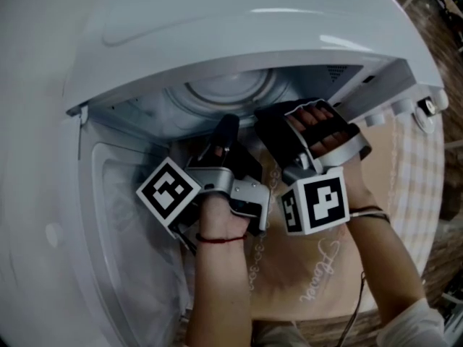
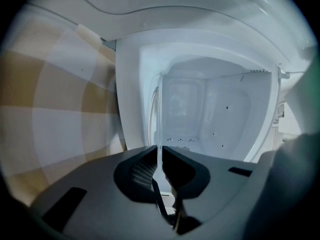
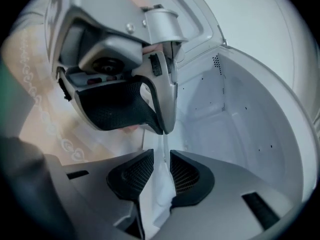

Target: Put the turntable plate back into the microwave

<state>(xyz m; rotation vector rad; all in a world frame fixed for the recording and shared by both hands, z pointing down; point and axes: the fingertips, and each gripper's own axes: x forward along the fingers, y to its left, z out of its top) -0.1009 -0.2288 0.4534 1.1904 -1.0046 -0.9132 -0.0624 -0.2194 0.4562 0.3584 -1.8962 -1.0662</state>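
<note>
1. Left gripper (image 2: 160, 152): we read the jaws as drawn narrow and clamped on the near rim of the turntable plate (image 2: 159, 111). The glass shows edge-on as a thin pale line running straight out from between the pads.
2. Right gripper (image 3: 161, 156): the jaws stand apart. The same rim passes through the gap, but we see daylight on both sides of the glass, so no pad is pressing on it.
3. The right gripper view shows the left gripper close alongside and biting the same edge. The two sit just beside each other on the near side of the plate.
4. From both sets of jaws the plate runs forward into the cavity (image 2: 220, 109) of the microwave (image 1: 217, 20). The head view shows its round ribbed face deep under the top panel.
5. As we judge it, only the left gripper carries the plate now. The right is no farther from the rim, but it is not holding.
6. We judge the next move to be forward and down, settling the plate's centre on the cavity floor. We cannot see a hub or roller ring beneath it.
7. The open door (image 1: 123, 237) hangs to the left, and a patterned cloth (image 1: 304, 266) lies below the hands.
</note>
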